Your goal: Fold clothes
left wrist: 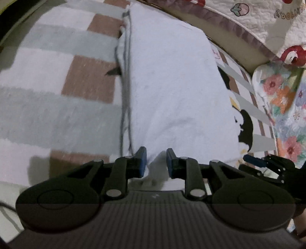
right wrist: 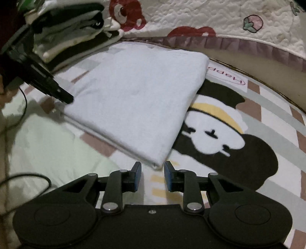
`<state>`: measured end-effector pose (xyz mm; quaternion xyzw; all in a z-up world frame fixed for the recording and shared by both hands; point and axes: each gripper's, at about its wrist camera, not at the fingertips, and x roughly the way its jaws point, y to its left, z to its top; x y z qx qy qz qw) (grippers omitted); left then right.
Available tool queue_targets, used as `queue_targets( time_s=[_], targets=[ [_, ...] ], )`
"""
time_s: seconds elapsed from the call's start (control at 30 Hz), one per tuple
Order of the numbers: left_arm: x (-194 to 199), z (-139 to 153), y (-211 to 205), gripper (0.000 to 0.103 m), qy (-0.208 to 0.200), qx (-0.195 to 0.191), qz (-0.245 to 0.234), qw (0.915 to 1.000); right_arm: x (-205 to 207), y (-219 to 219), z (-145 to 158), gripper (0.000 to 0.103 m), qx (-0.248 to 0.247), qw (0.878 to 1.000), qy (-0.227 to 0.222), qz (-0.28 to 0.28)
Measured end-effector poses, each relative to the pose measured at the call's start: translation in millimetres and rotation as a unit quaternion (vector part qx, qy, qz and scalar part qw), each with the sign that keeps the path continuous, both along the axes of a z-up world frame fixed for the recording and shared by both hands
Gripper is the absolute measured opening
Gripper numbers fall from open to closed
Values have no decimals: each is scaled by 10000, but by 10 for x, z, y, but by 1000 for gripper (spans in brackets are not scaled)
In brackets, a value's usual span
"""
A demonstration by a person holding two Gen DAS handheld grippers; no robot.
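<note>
A white garment [left wrist: 172, 86] lies folded into a flat rectangle on a checked blanket; it also shows in the right wrist view [right wrist: 133, 95]. My left gripper [left wrist: 156, 160] is open, its blue pads either side of the garment's near edge, where a bit of cloth bulges between them. In the right wrist view it [right wrist: 65, 97] rests at the garment's left corner. My right gripper [right wrist: 152, 176] is open and empty, just short of the garment's near corner. It shows at the right edge of the left wrist view [left wrist: 256, 160].
The blanket [right wrist: 220, 134] has pink and grey checks and a black-and-white cartoon print. A stack of folded clothes [right wrist: 76, 32] sits at the back left. A quilted cover with bears and strawberries [right wrist: 210, 15] runs behind. A floral cloth [left wrist: 283, 99] lies right. A black cable [right wrist: 24, 180] trails left.
</note>
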<state>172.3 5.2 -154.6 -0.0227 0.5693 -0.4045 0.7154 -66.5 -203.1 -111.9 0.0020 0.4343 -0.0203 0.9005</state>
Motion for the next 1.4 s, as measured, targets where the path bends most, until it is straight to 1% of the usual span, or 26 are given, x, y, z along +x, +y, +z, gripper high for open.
queue_targets(
  time_s=[0.07, 0.2, 0.27, 0.33, 0.37, 0.4, 0.43, 0.47, 0.5, 0.53, 0.57, 0.6, 0.63, 0.67, 0.7, 0.73, 0.77, 0.8, 0.83, 0.9, 0.97, 1.03, 1.1, 1.23, 1.33, 1.4],
  targets=[
    [-36, 43, -60, 22, -213, 160, -100, 9996, 13, -46, -16, 32, 30, 9999, -20, -145],
    [-186, 114, -163, 22, -680, 494, -327, 9959, -22, -139, -5, 35, 420, 9983, -128, -375],
    [-195, 125, -211, 22, -746, 551, -338, 9951, -14, -150, -31, 36, 631, 9969, -125, -450],
    [-203, 128, -191, 23, -751, 571, -294, 9951, -22, -106, -75, 35, 655, 9969, -95, -420],
    [-185, 132, -165, 23, -722, 538, -185, 9958, -26, -82, -99, 36, 641, 9971, -77, -400],
    [-163, 137, -139, 23, -689, 501, -67, 9963, -31, -87, -117, 36, 755, 9960, -104, -475],
    [-142, 142, -113, 24, -657, 463, 50, 9968, -39, -117, -130, 37, 977, 9931, -167, -628],
    [-96, 184, -21, 34, -670, 272, 305, 9969, -46, -148, -143, 41, 1198, 9895, -230, -781],
    [-47, 231, 79, 47, -688, 62, 578, 9959, -53, -179, -157, 45, 1419, 9850, -293, -933],
    [2, 278, 179, 49, -706, -148, 849, 9938, -60, -209, -170, 55, 1638, 9799, -356, -1084],
    [0, 312, 202, 51, -751, -320, 874, 9928, -67, -240, -183, 59, 1856, 9739, -419, -1235],
    [-9, 344, 214, 51, -800, -487, 867, 9918, -57, -229, -188, 59, 1856, 9737, -442, -1243],
    [-18, 377, 227, 51, -848, -654, 859, 9905, -33, -182, -186, 57, 1674, 9784, -433, -1132],
    [-28, 409, 239, 52, -897, -821, 851, 9889, -9, -136, -184, 49, 1492, 9826, -423, -1020],
    [-82, 413, 144, 52, -1012, -729, 614, 9903, 14, -85, -184, 40, 1250, 9872, -402, -909],
    [-142, 413, 34, 52, -1135, -604, 348, 9911, 27, -63, -158, 22, 1110, 9892, -434, -857],
    [-202, 421, -71, 52, -1290, -495, 87, 9904, 31, -69, -107, 10, 1100, 9889, -519, -851],
    [-262, 435, -161, 53, -1449, -426, -141, 9884, 36, -74, -56, 6, 1090, 9886, -604, -845],
    [-323, 449, -248, 53, -1606, -362, -366, 9857, 40, -80, -5, 5, 1080, 9882, -689, -839],
    [-446, 439, -393, 59, -1722, -231, -848, 9811, 49, -90, 97, 4, 1060, 9872, -859, -827],
    [-588, 423, -506, 59, -1828, -96, -1286, 9746, 58, -101, 199, 4, 1039, 9859, -1028, -815],
    [-734, 401, -582, 59, -1983, 54, -1631, 9665, 66, -112, 301, 4, 1018, 9843, -1198, -803],
    [-856, 377, -660, 59, -2186, 219, -1929, 9563, 75, -123, 402, 4, 996, 9824, -1367, -790],
    [-913, 336, -751, 62, -2506, 456, -2014, 9458, 110, -109, 553, 4, 987, 9792, -1593, -778],
    [-952, 280, -819, 64, -2571, 693, -2072, 9414, 175, -88, 633, 3, 854, 9797, -1664, -724],
    [-1001, 270, -829, 64, -2703, 758, -2129, 9359, 267, -96, 690, 3, 792, 9801, -1696, -663]
  ],
)
